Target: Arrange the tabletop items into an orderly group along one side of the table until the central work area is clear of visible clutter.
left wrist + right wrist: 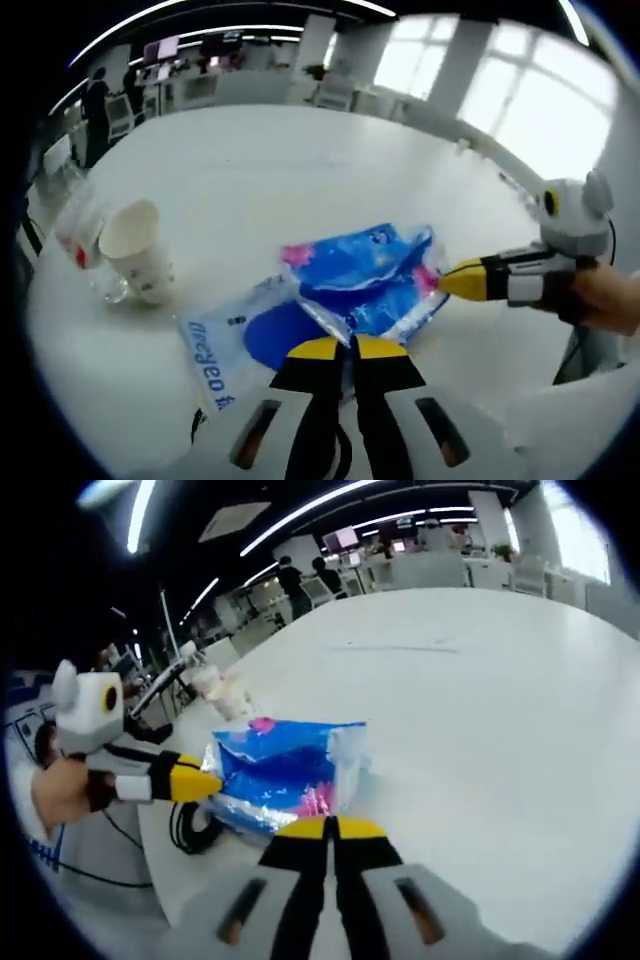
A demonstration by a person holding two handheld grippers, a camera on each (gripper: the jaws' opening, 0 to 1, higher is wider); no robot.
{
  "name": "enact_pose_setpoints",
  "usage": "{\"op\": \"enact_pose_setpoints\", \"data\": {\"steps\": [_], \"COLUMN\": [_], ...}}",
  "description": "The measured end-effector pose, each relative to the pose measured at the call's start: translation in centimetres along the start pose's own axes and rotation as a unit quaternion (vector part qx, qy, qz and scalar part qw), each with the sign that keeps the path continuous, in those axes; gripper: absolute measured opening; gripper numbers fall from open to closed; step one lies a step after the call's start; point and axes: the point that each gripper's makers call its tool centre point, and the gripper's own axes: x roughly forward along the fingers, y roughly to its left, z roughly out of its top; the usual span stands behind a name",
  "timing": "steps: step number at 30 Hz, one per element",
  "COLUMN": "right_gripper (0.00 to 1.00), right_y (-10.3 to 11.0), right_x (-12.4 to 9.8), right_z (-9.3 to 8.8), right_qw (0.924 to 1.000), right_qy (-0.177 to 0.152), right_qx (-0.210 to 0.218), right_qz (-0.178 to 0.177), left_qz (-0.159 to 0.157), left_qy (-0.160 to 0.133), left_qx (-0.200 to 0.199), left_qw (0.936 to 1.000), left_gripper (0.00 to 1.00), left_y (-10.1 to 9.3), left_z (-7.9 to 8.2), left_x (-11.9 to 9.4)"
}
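Note:
A crumpled blue and white plastic bag with pink patches lies on the white table. My left gripper is shut on the bag's near edge, a thin fold of plastic pinched between its yellow tips. From the right, my right gripper is closed on the bag's right corner. In the right gripper view the bag sits just ahead of my right gripper, shut on its near edge, while my left gripper nips the bag's left end.
A paper cup and a clear plastic cup stand left of the bag; both cups appear beyond it in the right gripper view. A black cable hangs at the table edge. Desks, chairs and people are far behind.

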Motion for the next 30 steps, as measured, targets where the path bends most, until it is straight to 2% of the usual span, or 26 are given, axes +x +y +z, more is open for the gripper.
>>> {"op": "enact_pose_setpoints", "data": {"steps": [10, 17, 24, 30], "right_gripper": [0.00, 0.00, 0.00, 0.00], "right_y": [-5.2, -8.3, -10.2, -10.9], "right_x": [-3.6, -5.4, -5.6, -4.8], "right_z": [0.2, -0.4, -0.3, -0.3], "right_qw": [0.9987, 0.9973, 0.9963, 0.9962], "right_qy": [-0.021, -0.024, -0.021, -0.018], "right_qx": [0.026, 0.037, 0.045, 0.052], "right_qz": [-0.038, -0.058, -0.070, -0.067], "left_qz": [-0.038, -0.059, -0.064, -0.058], "left_qy": [0.009, 0.015, 0.022, 0.040], "left_qx": [0.040, 0.049, 0.050, 0.045], "left_qw": [0.9985, 0.9969, 0.9964, 0.9965], "left_gripper": [0.00, 0.00, 0.00, 0.00], "left_y": [-4.9, -7.7, -8.6, -7.9], "left_z": [1.9, 2.6, 2.7, 2.7], "left_x": [3.6, 5.9, 7.6, 9.0]}}
